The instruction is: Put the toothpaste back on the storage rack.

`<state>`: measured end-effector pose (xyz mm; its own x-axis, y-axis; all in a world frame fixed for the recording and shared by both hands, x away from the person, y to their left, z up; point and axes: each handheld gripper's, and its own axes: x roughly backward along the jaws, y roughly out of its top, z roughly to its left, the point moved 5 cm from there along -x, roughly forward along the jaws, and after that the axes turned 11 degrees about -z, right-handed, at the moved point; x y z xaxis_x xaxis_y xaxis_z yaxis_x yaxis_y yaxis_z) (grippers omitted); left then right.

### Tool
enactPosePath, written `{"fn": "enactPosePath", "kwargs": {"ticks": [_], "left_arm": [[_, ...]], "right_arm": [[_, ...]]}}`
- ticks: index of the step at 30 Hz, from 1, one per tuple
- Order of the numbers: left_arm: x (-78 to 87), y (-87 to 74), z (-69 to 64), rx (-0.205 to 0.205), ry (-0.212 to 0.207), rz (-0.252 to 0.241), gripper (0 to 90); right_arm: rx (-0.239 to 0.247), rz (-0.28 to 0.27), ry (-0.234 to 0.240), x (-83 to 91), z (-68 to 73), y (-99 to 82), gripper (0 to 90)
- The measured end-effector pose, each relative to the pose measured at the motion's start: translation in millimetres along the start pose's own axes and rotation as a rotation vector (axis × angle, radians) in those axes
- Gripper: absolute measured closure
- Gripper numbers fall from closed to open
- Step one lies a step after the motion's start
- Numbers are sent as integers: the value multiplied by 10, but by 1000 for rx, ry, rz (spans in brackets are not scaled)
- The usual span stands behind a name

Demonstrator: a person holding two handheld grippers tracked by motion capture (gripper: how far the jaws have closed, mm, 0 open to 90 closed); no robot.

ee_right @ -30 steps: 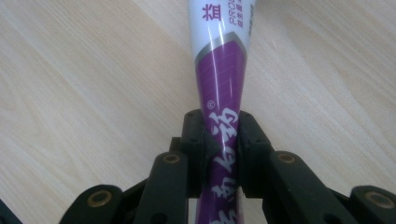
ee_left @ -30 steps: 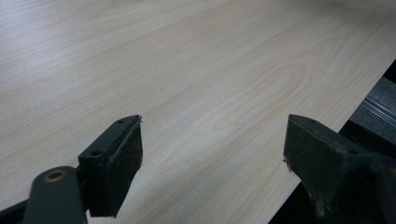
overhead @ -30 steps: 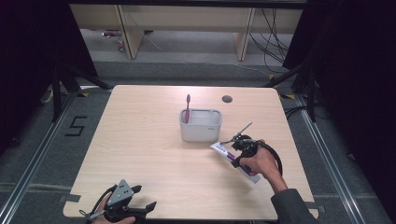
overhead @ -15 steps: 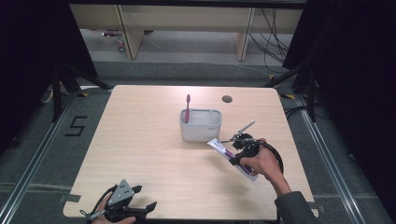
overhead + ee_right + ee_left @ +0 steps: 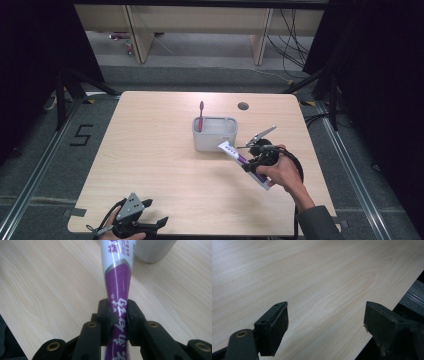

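My right gripper (image 5: 248, 165) (image 5: 117, 312) is shut on a purple and white toothpaste tube (image 5: 235, 152) (image 5: 117, 275). The tube hangs above the table, its white end pointing up and left at the grey holder box (image 5: 215, 133) (image 5: 155, 250). A pink toothbrush (image 5: 200, 116) stands upright in the box's left part. At the table's near left corner my left gripper (image 5: 159, 226) (image 5: 325, 320) rests open, nothing between its jaws, only bare wood below them.
The wooden table (image 5: 160, 165) has a round cable hole (image 5: 243, 106) near its far edge. Its right edge runs close beside my left gripper's jaw in the left gripper view. Shelving and cables stand on the floor beyond the table.
My right gripper has lifted the toothpaste tube a little off the table, toward the grey box. The left gripper has stayed put.
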<state>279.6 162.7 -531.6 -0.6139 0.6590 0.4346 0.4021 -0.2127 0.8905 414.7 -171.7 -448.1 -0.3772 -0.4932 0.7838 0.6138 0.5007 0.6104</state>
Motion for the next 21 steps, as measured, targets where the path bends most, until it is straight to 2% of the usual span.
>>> {"fn": "enactPosePath", "kwargs": {"ticks": [1,5,7,8,9,10,11,14,16,17,18,20,21], "left_arm": [[-2,0,1,1,1,-2,195],[0,0,1,0,1,-2,195],[7,-2,10,-7,-1,7,195],[3,-3,11,-4,3,5,194],[1,-9,21,-14,5,6,194],[1,-9,21,-14,5,6,195],[3,-10,25,-17,7,9,195],[4,-4,9,-6,-3,1,195],[5,-6,17,-10,1,4,194],[-16,-4,0,12,1,-23,195],[6,-11,22,-17,-1,8,194],[7,-10,19,-17,-2,12,194],[6,-9,14,-13,-4,8,195]], "right_arm": [[17,-35,16,16,5,49,763],[-3,-59,13,77,24,119,763],[-1,-70,9,84,23,137,763],[15,-91,22,80,17,162,763],[-8,-105,13,105,37,199,763],[-8,-105,13,105,37,199,763],[25,-148,22,102,13,252,764],[1,-160,38,100,36,282,764],[2,-167,24,114,28,310,764],[1,-184,29,103,28,327,764],[11,-210,41,101,25,355,764],[-3,-216,34,120,38,380,764],[13,-228,50,111,37,397,764]]}}
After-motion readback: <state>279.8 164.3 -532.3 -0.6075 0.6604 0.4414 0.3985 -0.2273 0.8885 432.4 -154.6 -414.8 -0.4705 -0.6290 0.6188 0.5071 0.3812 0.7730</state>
